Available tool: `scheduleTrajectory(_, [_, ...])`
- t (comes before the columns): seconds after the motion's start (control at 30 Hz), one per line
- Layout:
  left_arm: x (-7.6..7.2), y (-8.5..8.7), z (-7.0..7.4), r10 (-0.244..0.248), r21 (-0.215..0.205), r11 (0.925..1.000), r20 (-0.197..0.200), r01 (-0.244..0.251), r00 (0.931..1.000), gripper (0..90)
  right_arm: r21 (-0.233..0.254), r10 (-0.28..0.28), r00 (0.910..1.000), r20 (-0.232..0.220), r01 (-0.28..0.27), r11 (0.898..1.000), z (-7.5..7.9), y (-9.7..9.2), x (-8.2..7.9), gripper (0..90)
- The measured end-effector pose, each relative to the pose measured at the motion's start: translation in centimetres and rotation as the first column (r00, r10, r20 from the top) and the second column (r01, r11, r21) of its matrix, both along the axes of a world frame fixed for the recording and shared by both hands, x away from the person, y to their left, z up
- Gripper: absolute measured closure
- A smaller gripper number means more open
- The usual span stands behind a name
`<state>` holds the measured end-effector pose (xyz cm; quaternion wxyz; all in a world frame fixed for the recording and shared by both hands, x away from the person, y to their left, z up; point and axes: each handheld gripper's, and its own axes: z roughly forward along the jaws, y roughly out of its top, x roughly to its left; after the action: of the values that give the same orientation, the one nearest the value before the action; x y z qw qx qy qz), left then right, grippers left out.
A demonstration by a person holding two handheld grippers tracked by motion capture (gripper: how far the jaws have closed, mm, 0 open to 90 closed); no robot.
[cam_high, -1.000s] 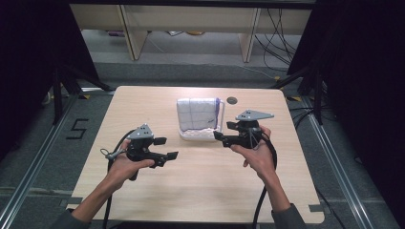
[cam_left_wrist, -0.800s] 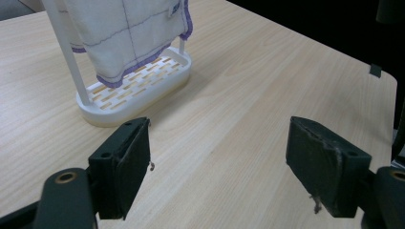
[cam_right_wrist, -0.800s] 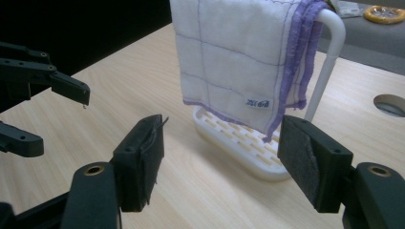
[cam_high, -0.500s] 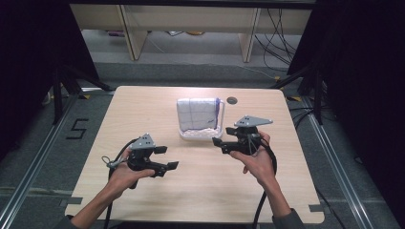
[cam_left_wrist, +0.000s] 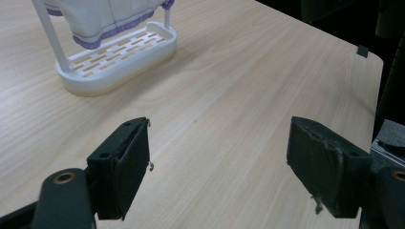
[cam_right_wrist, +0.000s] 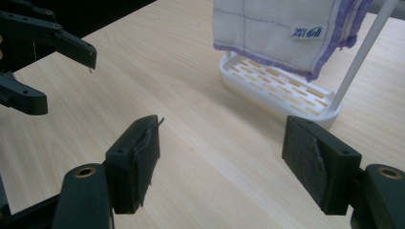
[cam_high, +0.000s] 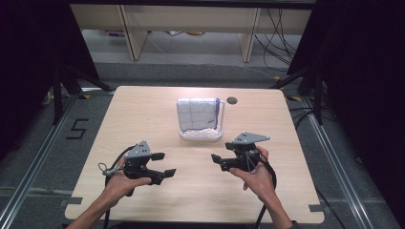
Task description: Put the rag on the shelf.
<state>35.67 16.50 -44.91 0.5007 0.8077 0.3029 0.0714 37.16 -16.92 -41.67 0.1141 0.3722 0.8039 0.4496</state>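
The cloth (cam_high: pixel 197 112) is hung on the white rack (cam_high: pixel 201 134). Nearer than the rack, bare table (cam_high: pixel 143 109) is seen around both grippers. The left gripper (cam_high: pixel 163 165) is held spread and empty; the right gripper (cam_high: pixel 218 161), just opened wider, holds nothing.

The table (cam_high: pixel 143 119) is pale wood-grain laminate, smooth and matt. The rack (cam_right_wrist: pixel 282 90) is glossy white plastic with a slotted base. The cloth (cam_right_wrist: pixel 277 28) is soft woven fabric, cream with purple stitched edging.
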Motion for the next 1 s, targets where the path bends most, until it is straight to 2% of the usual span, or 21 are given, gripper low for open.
scheduleTrajectory(0.07, [-0.3, 0.1, -0.1, 0.004, 0.01, 0.9999, -0.007, -0.004, 1.0, 22.0, 0.003, 0.004, 1.0, -0.005, -0.004, 1.0, -0.2, 0.2, -0.3, 29.9])
scheduleTrajectory(0.1, [-0.4, 0.1, -0.2, 0.0, 0.005, 1.0, -0.001, 0.0, 1.0, 22.0, -0.007, 0.014, 0.9998, 0.011, -0.014, 1.0, -0.3, 0.2, -0.4, 29.9])
scheduleTrajectory(0.13, [-0.6, 0.1, -0.4, 0.005, 0.005, 1.0, -0.001, -0.005, 1.0, 22.0, 0.006, 0.013, 0.9999, -0.005, -0.013, 1.0, -0.5, 0.4, -0.6, 29.9])
scheduleTrajectory(0.17, [-0.7, 0.1, -0.5, -0.004, 0.01, 0.9999, -0.001, 0.004, 1.0, 22.0, -0.009, 0.018, 0.9996, 0.023, -0.018, 1.0, -0.6, 0.4, -0.6, 29.9])
scheduleTrajectory(0.2, [-0.9, 0.1, -0.7, 0.001, 0.02, 0.9998, -0.005, -0.001, 1.0, 22.0, -0.005, 0.015, 0.9999, -0.005, -0.015, 1.0, -0.5, 0.5, -0.9, 29.9])
scheduleTrajectory(0.23, [-1.0, 0.0, -0.9, -0.006, 0.006, 1.0, -0.011, 0.006, 0.9999, 22.0, 0.004, 0.031, 0.9995, 0.003, -0.031, 1.0, -0.7, 0.6, -0.9, 29.9])
scheduleTrajectory(0.27, [-1.1, 0.0, -1.1, -0.009, 0.012, 0.9999, -0.017, 0.009, 0.9998, 22.0, -0.007, 0.018, 0.9998, 0.0, -0.018, 1.0, -0.7, 0.7, -1.1, 29.9])
scheduleTrajectory(0.37, [-1.5, 0.0, -1.7, -0.007, 0.003, 1.0, -0.018, 0.007, 0.9998, 21.9, 0.001, 0.026, 0.9996, -0.01, -0.026, 1.0, -1.3, 0.9, -1.5, 29.9])
scheduleTrajectory(0.4, [-1.7, 0.1, -1.9, -0.012, 0.015, 0.9998, -0.02, 0.013, 0.9997, 21.9, -0.005, 0.034, 0.9994, 0.001, -0.034, 0.999, -1.6, 0.9, -1.5, 29.9])
scheduleTrajectory(0.43, [-1.8, 0.1, -2.0, -0.009, 0.026, 0.9996, -0.017, 0.009, 0.9998, 21.8, -0.007, 0.037, 0.9992, -0.014, -0.037, 0.999, -1.7, 1.0, -1.8, 29.9])
scheduleTrajectory(0.47, [-2.0, 0.1, -2.1, -0.014, 0.025, 0.9996, -0.019, 0.015, 0.9997, 21.7, -0.021, 0.042, 0.9991, 0.008, -0.042, 0.999, -1.8, 0.9, -1.8, 29.9])
scheduleTrajectory(0.57, [-2.5, 0.3, -2.4, -0.025, 0.043, 0.9988, -0.023, 0.026, 0.9994, 21.5, -0.011, 0.04, 0.9987, -0.032, -0.04, 0.999, -2.3, 1.0, -2.5, 29.9])
scheduleTrajectory(0.6, [-2.7, 0.2, -2.6, -0.017, 0.031, 0.9994, -0.019, 0.017, 0.9997, 21.5, -0.013, 0.047, 0.9986, -0.023, -0.047, 0.999, -2.5, 0.9, -2.5, 29.9])
scheduleTrajectory(0.67, [-2.9, 0.2, -2.8, -0.036, 0.045, 0.9983, -0.017, 0.037, 0.9992, 21.5, 0.003, 0.056, 0.9978, -0.035, -0.056, 0.998, -2.9, 1.0, -2.9, 29.9])
scheduleTrajectory(0.7, [-3.1, 0.1, -2.9, -0.038, 0.042, 0.9983, -0.02, 0.039, 0.9991, 21.5, -0.011, 0.048, 0.9987, -0.02, -0.048, 0.999, -3.0, 1.0, -3.1, 29.9])
scheduleTrajectory(0.77, [-3.4, 0.0, -3.1, -0.036, 0.045, 0.9983, -0.017, 0.037, 0.9992, 21.5, -0.016, 0.056, 0.998, -0.027, -0.057, 0.998, -3.1, 0.9, -3.5, 29.9])
scheduleTrajectory(0.87, [-3.7, 0.0, -3.3, -0.044, 0.057, 0.9974, -0.014, 0.045, 0.9989, 21.5, 0.0, 0.07, 0.997, -0.033, -0.07, 0.998, -3.3, 0.9, -3.9, 29.7])
scheduleTrajectory(0.93, [-4.0, 0.1, -3.4, -0.041, 0.07, 0.9966, -0.013, 0.042, 0.9991, 21.5, -0.019, 0.064, 0.9975, -0.031, -0.065, 0.998, -3.4, 0.8, -4.2, 29.4])
scheduleTrajectory(0.97, [-4.1, 0.1, -3.6, -0.039, 0.068, 0.9969, -0.006, 0.039, 0.9992, 21.4, -0.005, 0.088, 0.9957, -0.031, -0.088, 0.996, -3.7, 0.9, -4.2, 29.3])
scheduleTrajectory(1.0, [-4.2, 0.2, -3.6, -0.041, 0.084, 0.9956, -0.008, 0.042, 0.9991, 21.3, -0.021, 0.064, 0.9975, -0.031, -0.064, 0.998, -3.8, 0.8, -4.5, 29.1])
